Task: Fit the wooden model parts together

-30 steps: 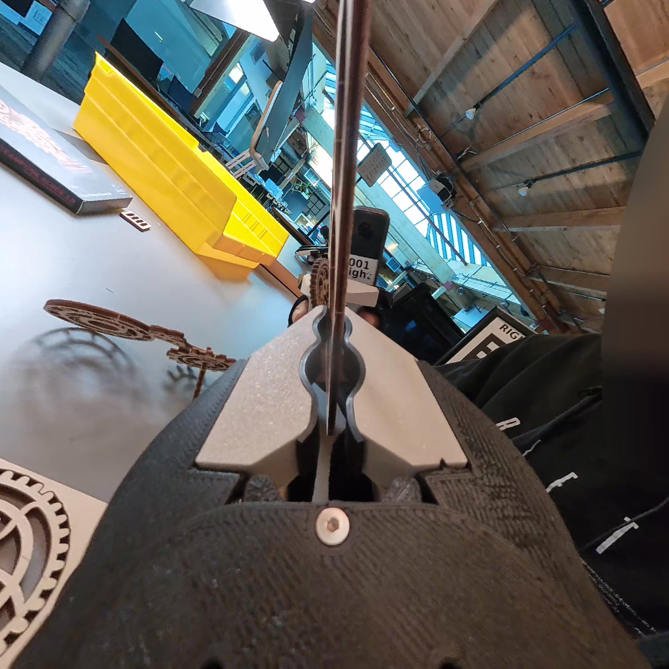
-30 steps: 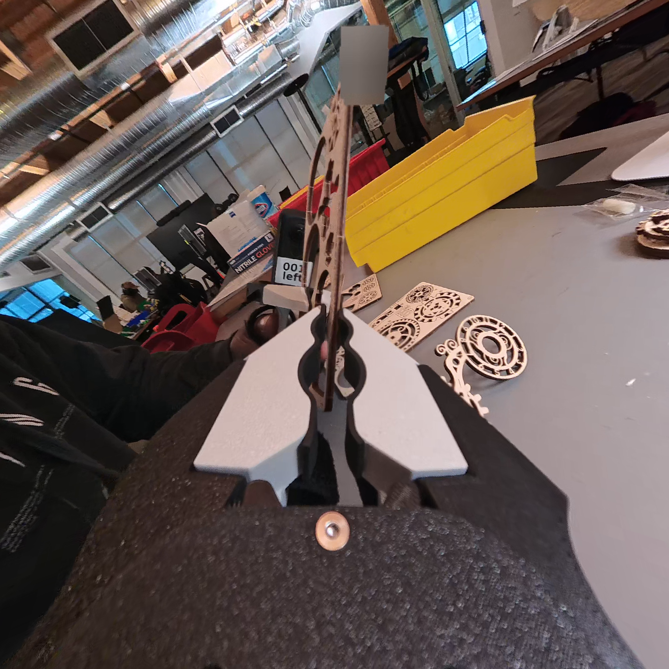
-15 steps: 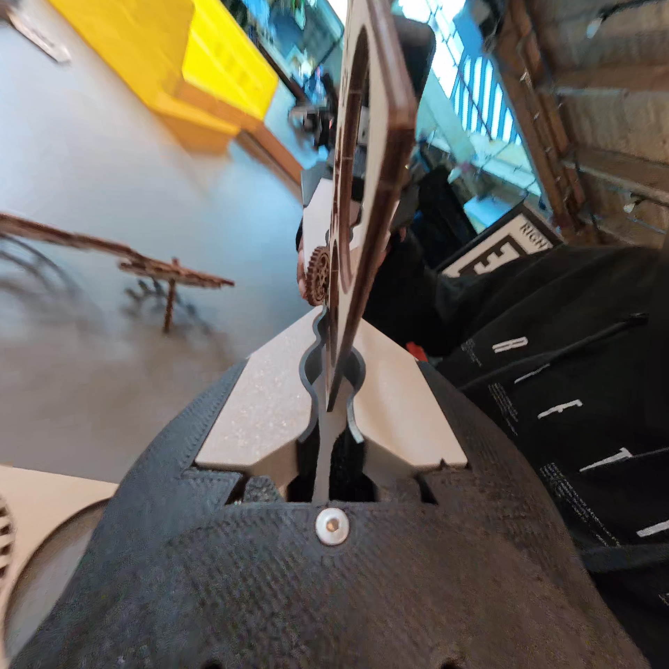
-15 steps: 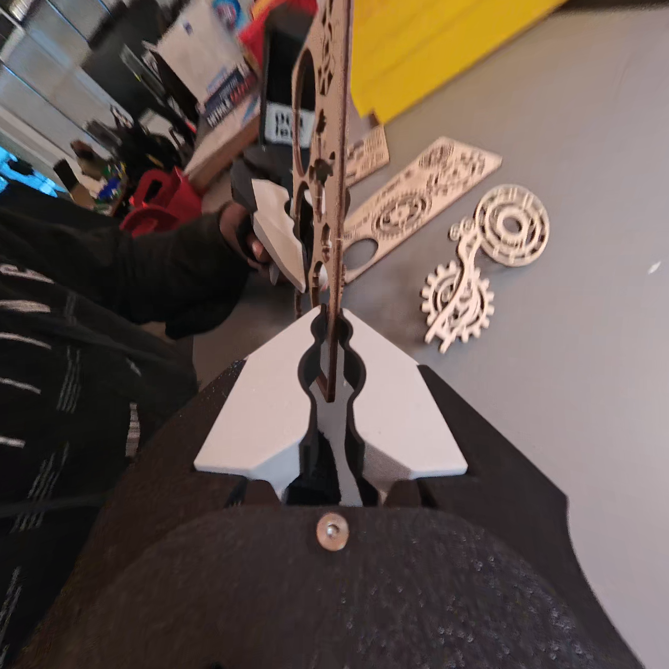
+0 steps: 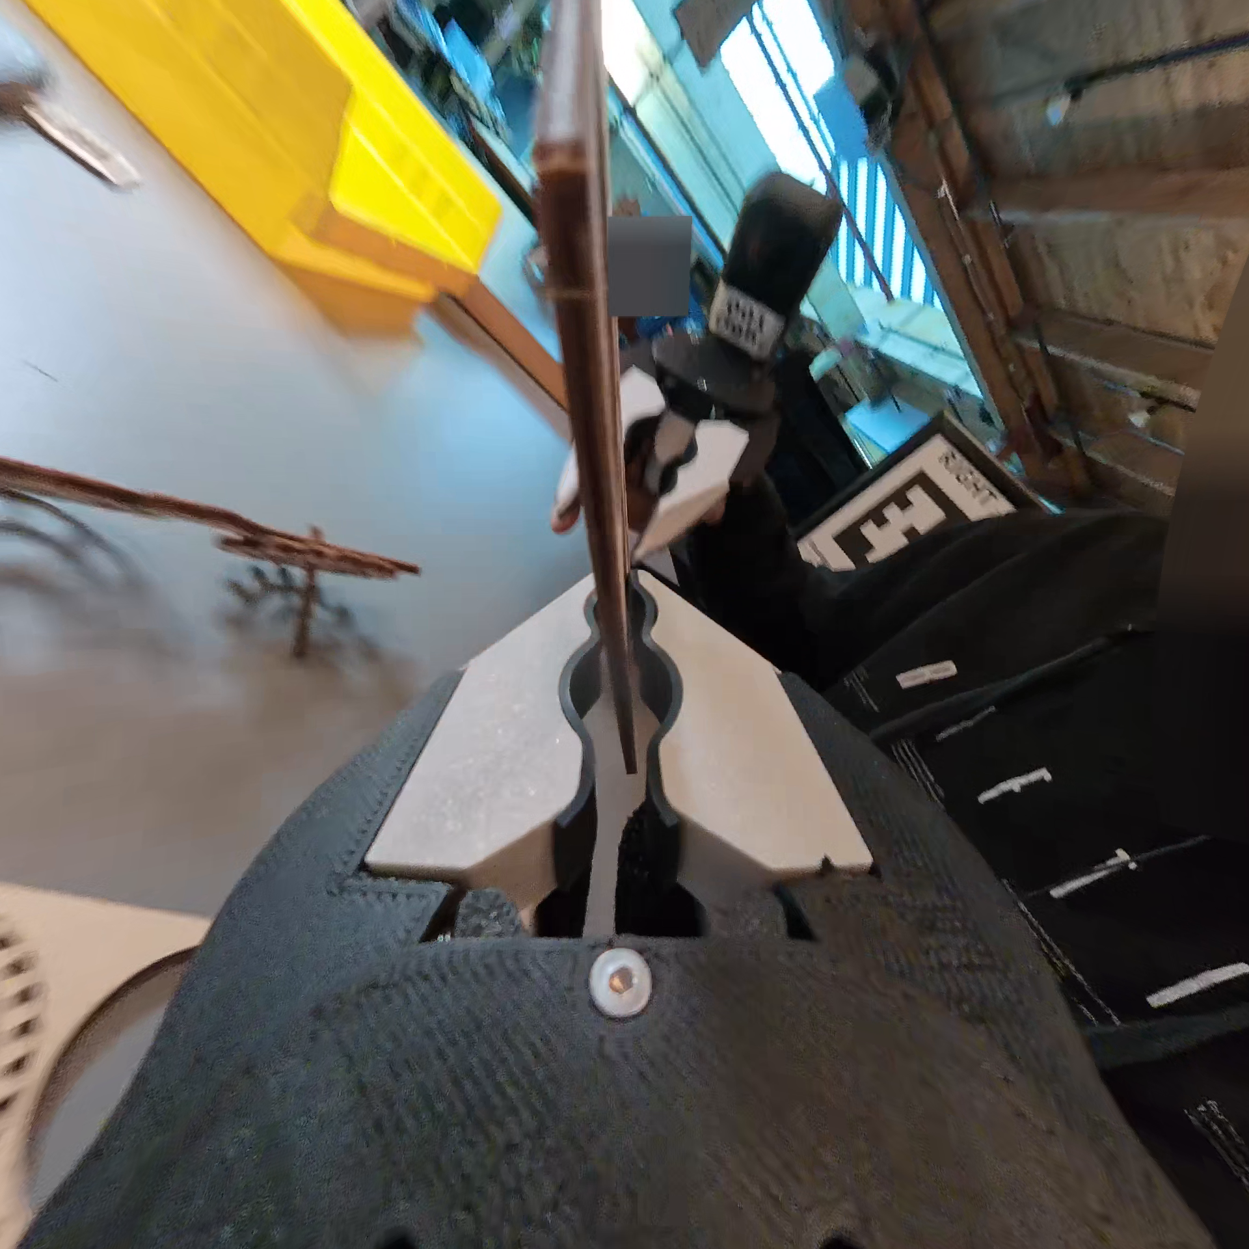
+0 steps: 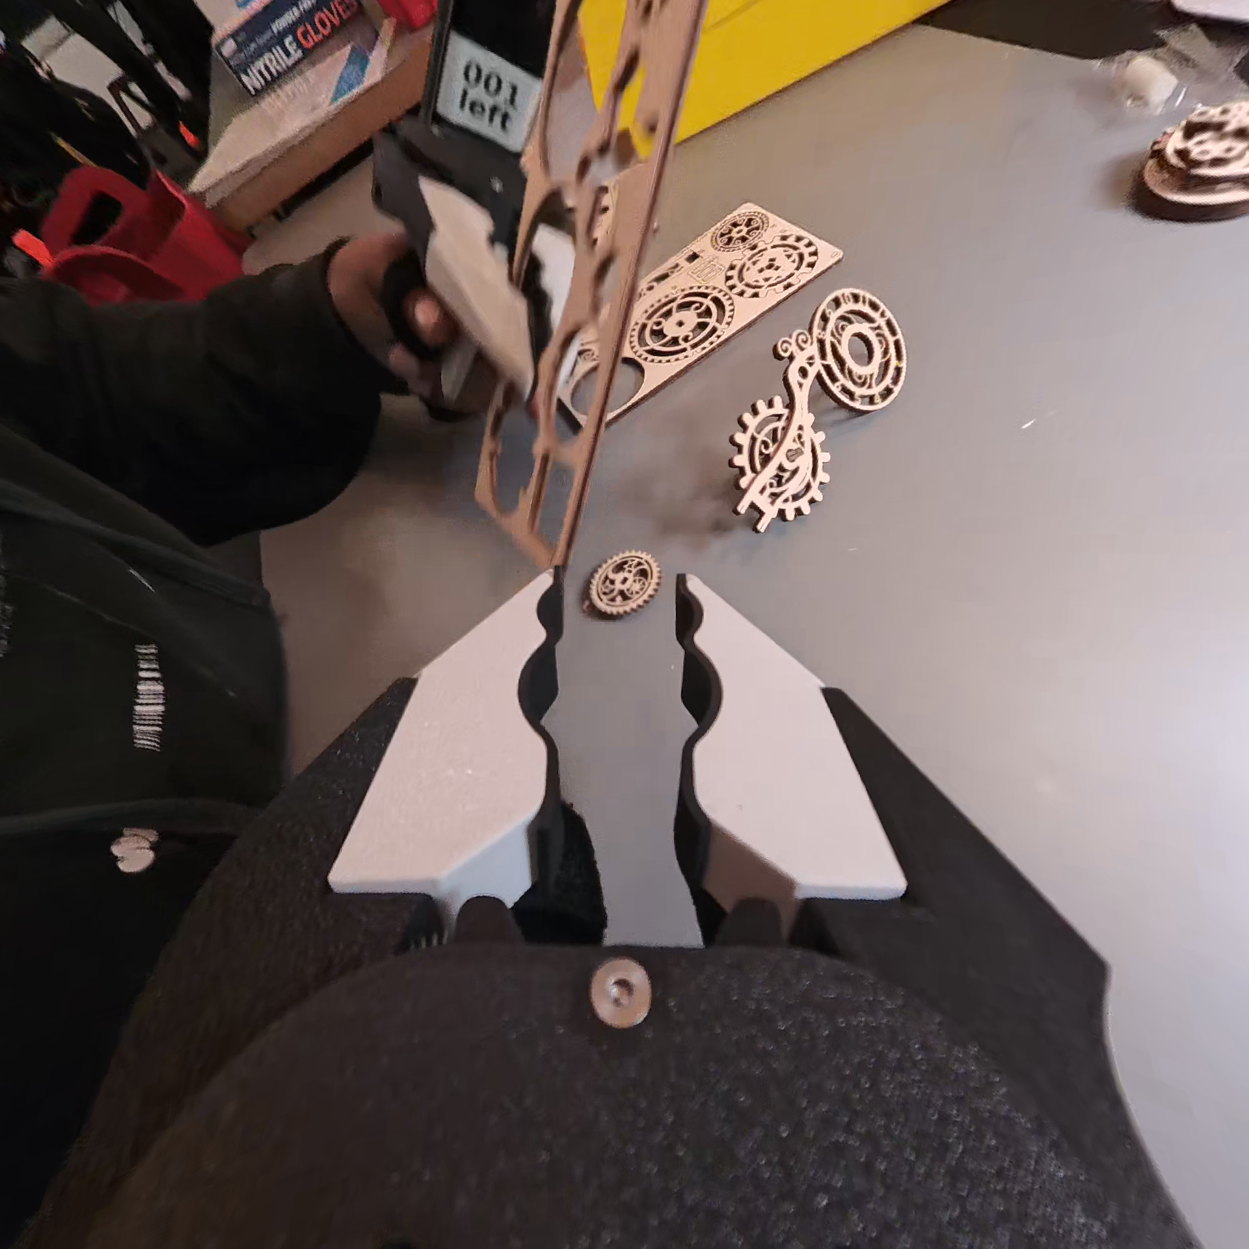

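Note:
My left gripper (image 5: 611, 598) is shut on a thin wooden sheet (image 5: 588, 405) that I see edge-on, standing upright. The right wrist view shows the same sheet (image 6: 595, 270) full of cut-outs, with the left gripper (image 6: 486, 304) clamped on its far side. My right gripper (image 6: 618, 595) is open and empty, its left fingertip (image 6: 547, 595) just under the sheet's lower corner. A small wooden gear (image 6: 623, 584) shows between the open fingertips, against the grey table (image 6: 946, 608). I cannot tell whether it rests on the table. In the left wrist view the right gripper (image 5: 666, 466) is open behind the sheet.
A wooden gear-and-dial assembly (image 6: 811, 405) and a flat sheet of gear parts (image 6: 709, 290) lie ahead on the table. A yellow bin (image 6: 743, 61) stands behind them. A stack of gears (image 6: 1203, 169) is far right. A person's dark sleeve (image 6: 203, 405) fills the left. The small wooden gear (image 6: 623, 584) is about 7 centimetres from my right fingertips.
My right gripper has opened and let go of the wooden sheet, and its view has tilted down to the table. The small gear is now off the sheet. My left gripper still holds the sheet.

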A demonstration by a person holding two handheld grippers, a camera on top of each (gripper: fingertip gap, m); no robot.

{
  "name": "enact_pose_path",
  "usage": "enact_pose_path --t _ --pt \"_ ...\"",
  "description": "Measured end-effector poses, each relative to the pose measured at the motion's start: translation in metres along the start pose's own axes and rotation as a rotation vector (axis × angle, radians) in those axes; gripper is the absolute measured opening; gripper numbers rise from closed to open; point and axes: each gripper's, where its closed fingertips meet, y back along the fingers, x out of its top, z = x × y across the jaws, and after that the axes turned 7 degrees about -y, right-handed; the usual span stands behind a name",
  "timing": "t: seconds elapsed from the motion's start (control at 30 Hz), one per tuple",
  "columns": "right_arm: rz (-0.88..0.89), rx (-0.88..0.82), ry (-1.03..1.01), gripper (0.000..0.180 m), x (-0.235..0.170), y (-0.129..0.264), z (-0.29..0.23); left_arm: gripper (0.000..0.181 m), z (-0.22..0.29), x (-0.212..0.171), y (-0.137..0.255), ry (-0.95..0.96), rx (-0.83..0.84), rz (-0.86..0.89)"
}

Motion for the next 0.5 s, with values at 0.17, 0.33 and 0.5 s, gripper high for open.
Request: enact_pose_path --t 0.17,0.33,0.5 --pt "-0.148 -0.079 0.169 0.030 -0.024 -0.024 0.003 0.002 -0.038 0.035 0.055 -0.054 0.220 0.112" --pt "-0.327 -0.161 0.300 0.035 -0.040 -0.056 0.007 0.002 -0.079 0.046 0.112 0.024 0.417 0.069" --pt "-0.432 -0.180 0.316 0.037 -0.044 -0.071 0.006 0.003 -0.091 0.068 0.156 0.008 0.548 -0.057"
